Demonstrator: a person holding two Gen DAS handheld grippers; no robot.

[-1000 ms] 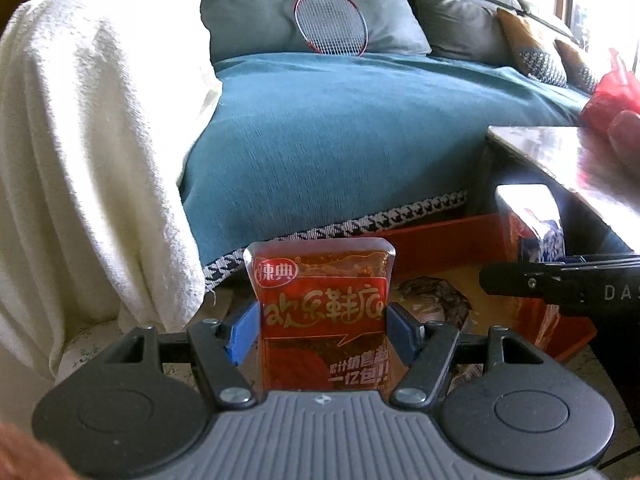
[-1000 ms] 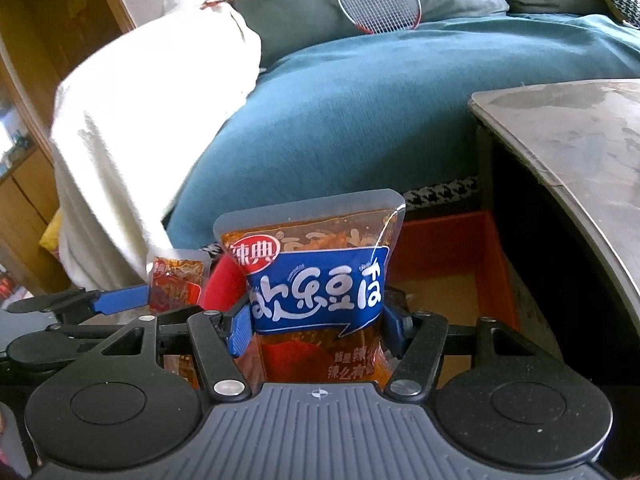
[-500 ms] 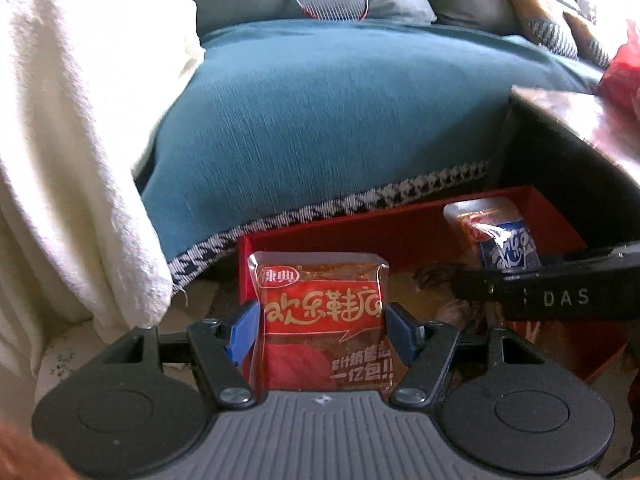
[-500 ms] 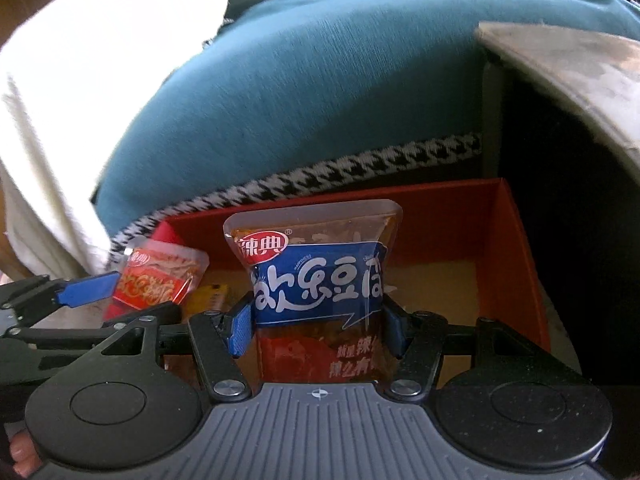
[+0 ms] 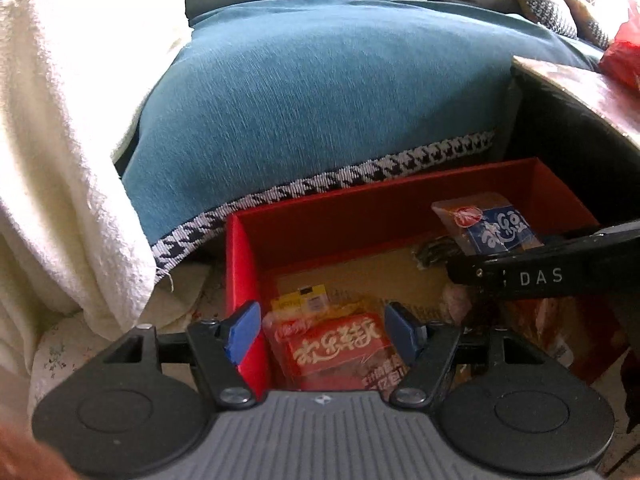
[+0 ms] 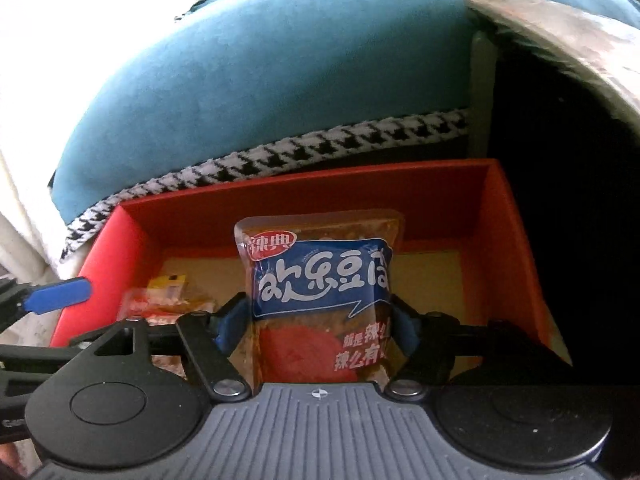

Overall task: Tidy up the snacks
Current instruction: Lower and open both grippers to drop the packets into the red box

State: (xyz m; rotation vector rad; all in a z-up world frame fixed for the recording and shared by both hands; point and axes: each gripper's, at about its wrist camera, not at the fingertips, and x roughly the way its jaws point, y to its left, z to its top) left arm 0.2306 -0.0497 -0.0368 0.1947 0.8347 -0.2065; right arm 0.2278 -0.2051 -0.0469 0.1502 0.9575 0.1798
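A red box (image 5: 360,200) stands on the floor against the sofa. My left gripper (image 5: 322,332) hangs over its near left corner. A red snack packet (image 5: 336,350) lies tilted back, low between the blue pads (image 5: 242,332), with a gap showing at the left pad. My right gripper (image 6: 320,324) is over the middle of the box (image 6: 304,178). Its jaws are opening around an upright blue snack packet (image 6: 320,276), which also shows in the left wrist view (image 5: 492,228) above one right finger (image 5: 520,276).
A small yellow packet (image 5: 306,296) lies on the box's cardboard floor. The teal sofa cover (image 5: 320,100) rises right behind the box. A white blanket (image 5: 60,160) hangs at left. A dark low table (image 5: 580,92) overhangs the right side, with a red bag (image 5: 624,60) on top.
Both grippers came down toward the red box, which now fills the lower views. The red packet sank lower between the left pads. The right pads spread slightly from the blue packet.
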